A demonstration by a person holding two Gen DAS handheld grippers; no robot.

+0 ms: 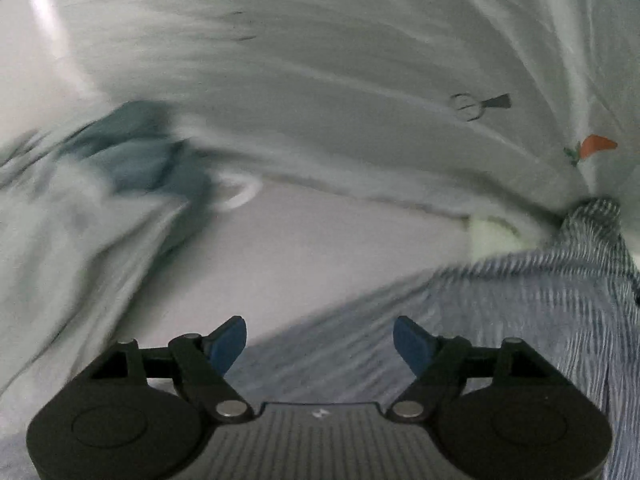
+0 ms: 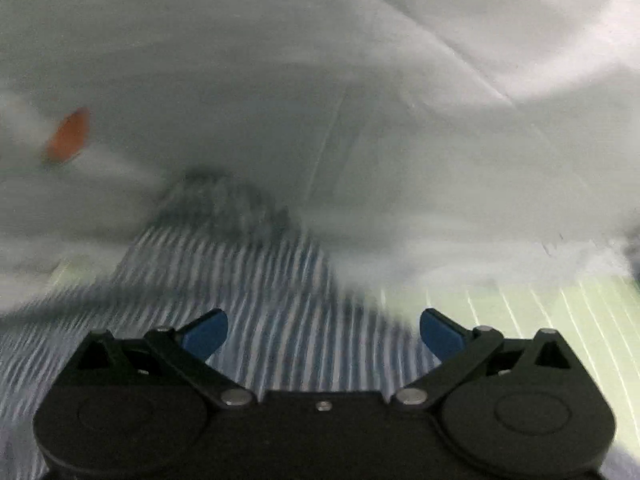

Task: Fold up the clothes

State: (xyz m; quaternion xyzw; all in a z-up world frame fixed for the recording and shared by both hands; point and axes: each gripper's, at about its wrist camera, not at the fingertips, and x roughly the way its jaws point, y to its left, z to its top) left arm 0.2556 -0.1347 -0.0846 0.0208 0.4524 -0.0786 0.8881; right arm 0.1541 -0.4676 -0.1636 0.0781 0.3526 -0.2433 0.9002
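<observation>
Your L gripper (image 1: pixel 320 344) and R gripper (image 2: pixel 324 336): both wide open, empty, above striped shirt (image 2: pixel 256 280), beside white garment (image 2: pixel 280 100).

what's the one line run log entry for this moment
task: fold clothes | left tool: open | right tool: open | striped shirt: under both, not gripped | white sheet: bunched behind | view: blurred

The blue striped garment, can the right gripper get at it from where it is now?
Probably yes. The right gripper is open, and the blue striped garment lies directly ahead between its fingers with nothing over that part. Farther ahead, the pale cloth covers its far end.
</observation>
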